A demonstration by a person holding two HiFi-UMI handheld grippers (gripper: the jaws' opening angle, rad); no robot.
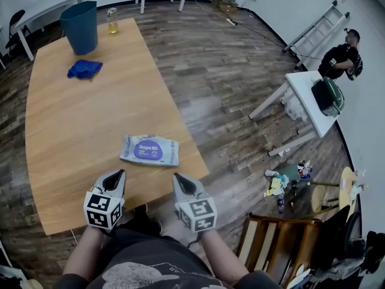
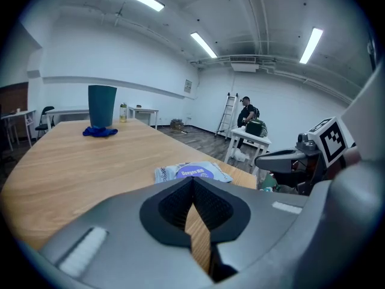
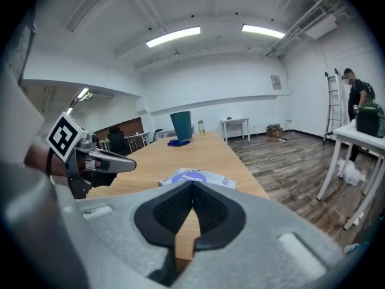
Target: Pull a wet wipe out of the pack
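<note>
Left hand-held gripper point(image 1: 119, 174) and right hand-held gripper point(image 1: 179, 178), jaws together, face wipe pack point(image 1: 149, 150).

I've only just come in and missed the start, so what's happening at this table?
A person stands at the near edge of a wooden table with a gripper in each hand. The left gripper and right gripper are both shut and empty, pointing toward a wet wipe pack lying flat just ahead of them. Neither touches it; no wipe is out yet. A blue bin, blue cloth and bottle sit at the far end.
</note>
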